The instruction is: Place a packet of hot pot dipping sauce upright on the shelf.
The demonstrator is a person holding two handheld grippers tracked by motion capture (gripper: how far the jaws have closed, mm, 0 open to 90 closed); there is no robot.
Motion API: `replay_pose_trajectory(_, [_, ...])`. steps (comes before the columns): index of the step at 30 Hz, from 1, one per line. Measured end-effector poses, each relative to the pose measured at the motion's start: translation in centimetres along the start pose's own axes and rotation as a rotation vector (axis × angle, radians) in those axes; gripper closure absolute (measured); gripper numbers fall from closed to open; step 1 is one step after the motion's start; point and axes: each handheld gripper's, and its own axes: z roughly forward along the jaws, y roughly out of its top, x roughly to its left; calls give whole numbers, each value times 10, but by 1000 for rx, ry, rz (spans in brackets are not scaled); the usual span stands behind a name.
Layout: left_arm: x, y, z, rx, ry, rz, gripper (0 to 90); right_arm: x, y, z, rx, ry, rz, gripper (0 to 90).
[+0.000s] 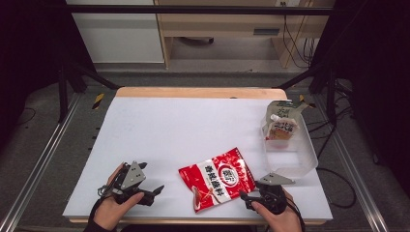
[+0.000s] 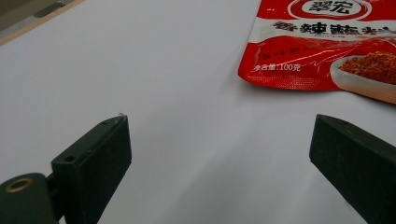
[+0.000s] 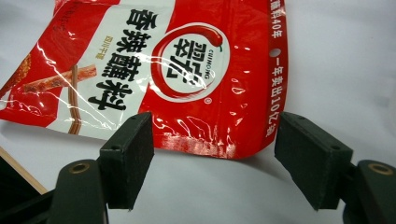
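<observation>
A red seasoning packet [image 1: 216, 179] with white print lies flat on the white table near its front edge. My right gripper [image 1: 245, 197] sits at the packet's right corner, held in a hand. In the right gripper view the packet's [image 3: 163, 70] sealed edge lies just ahead of and between the jaws of that gripper [image 3: 215, 140], which stand apart without pressing on it. My left gripper [image 1: 157, 191] rests to the left of the packet. Seen in its own view, that gripper [image 2: 219, 135] is wide open over bare table, with the packet [image 2: 327, 46] ahead to the right.
A clear plastic bin [image 1: 309, 154] stands at the table's right edge, with a green and white spouted pouch [image 1: 283, 123] leaning in its far end. The white sheet [image 1: 169, 125] covers the table, whose wooden edge shows at the back.
</observation>
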Motion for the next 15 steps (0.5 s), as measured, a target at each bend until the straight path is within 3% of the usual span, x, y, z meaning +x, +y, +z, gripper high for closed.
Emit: replay_pose_trajectory(15, [-2, 0, 2, -1, -4, 0, 58, -9, 2, 11, 45, -24, 27, 239])
